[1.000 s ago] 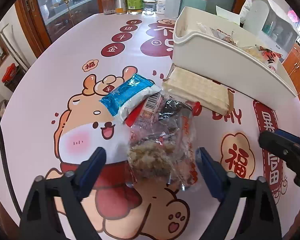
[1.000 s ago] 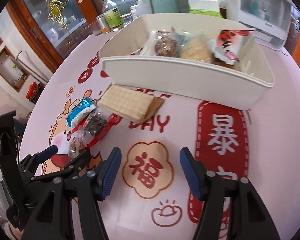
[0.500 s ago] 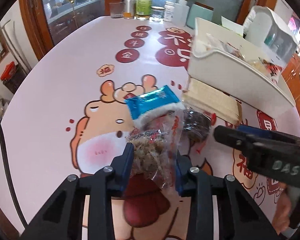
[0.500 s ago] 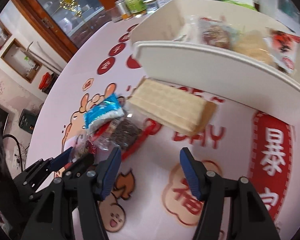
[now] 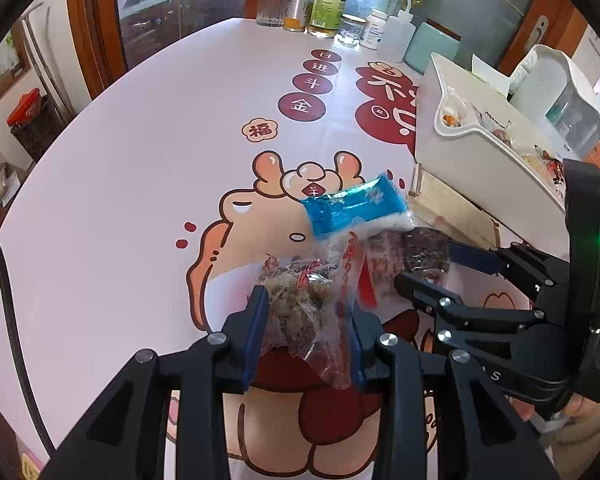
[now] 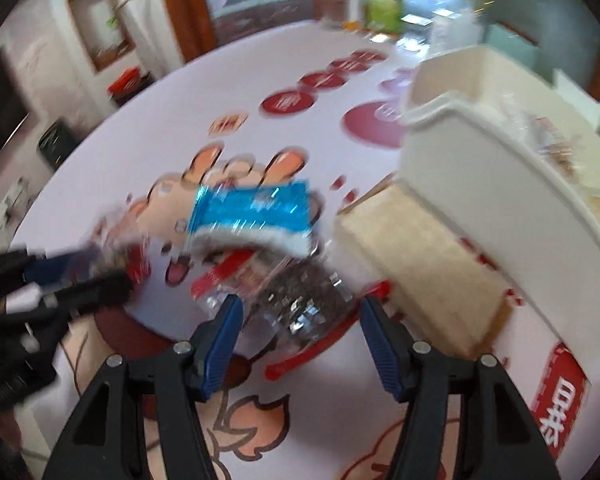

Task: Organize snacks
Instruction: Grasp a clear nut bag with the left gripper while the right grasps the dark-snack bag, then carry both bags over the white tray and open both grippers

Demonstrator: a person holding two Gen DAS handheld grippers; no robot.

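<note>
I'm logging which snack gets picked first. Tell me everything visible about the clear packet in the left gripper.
The clear packet is a crinkly see-through plastic bag with red print, holding a brownish, shredded-looking snack. The left gripper has its blue-padded jaws shut on the bag's near end, squeezing it. Its far end reaches toward the blue packet and the dark snack packet; whether it touches them is unclear. It sits over the table's cartoon print.

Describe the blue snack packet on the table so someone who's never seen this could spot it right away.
Start at the white bin on the pink cartoon tablecloth. Beside it lies a pale wafer pack, then a cluster of clear-wrapped snacks. The blue packet lies on the cartoon animal's face, the only shiny blue wrapper, with a white strip along one edge.
</note>
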